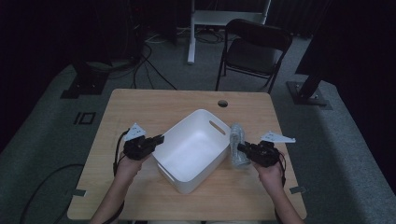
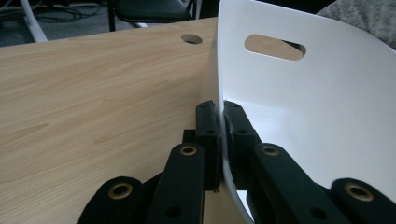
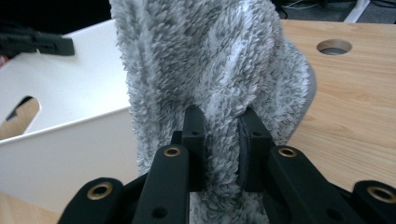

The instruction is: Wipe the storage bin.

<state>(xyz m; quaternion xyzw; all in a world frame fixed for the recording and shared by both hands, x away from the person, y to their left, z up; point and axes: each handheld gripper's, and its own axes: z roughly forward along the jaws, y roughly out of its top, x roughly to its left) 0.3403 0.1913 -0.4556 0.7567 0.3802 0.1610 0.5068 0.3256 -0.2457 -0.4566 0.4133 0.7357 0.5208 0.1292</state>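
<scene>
Where the wooden table (image 1: 140, 107) carries the white plastic bin (image 1: 194, 149), everything else is placed around that bin. It sits near the table's middle, turned at an angle, and its inside looks bare in the high view. A slotted handle hole (image 2: 274, 46) pierces one of its walls.

The left gripper (image 1: 159, 139) is at the bin's left corner, its jaws clenched on the thin white rim — one pad outside the wall, the other inside, as the left gripper view shows. The left hand (image 1: 128, 165) behind it rests over the table, near the bin's left side.

Just beside the bin's right wall lies a fluffy grey microfibre cloth (image 1: 238, 149), bunched up and partly lifted off the wood. The right gripper (image 1: 243, 148) grasps a fold of this cloth (image 3: 219, 70) between its pads; the pile bulges out around both jaws. The cloth is outside the bin, with the bin's wall standing between it and the inside.

Beyond the bin, near the table's far edge, there is a round cable hole (image 1: 222, 103). Farther back, off the table, stands a dark folding chair (image 1: 254, 51) on the grey carpet.
</scene>
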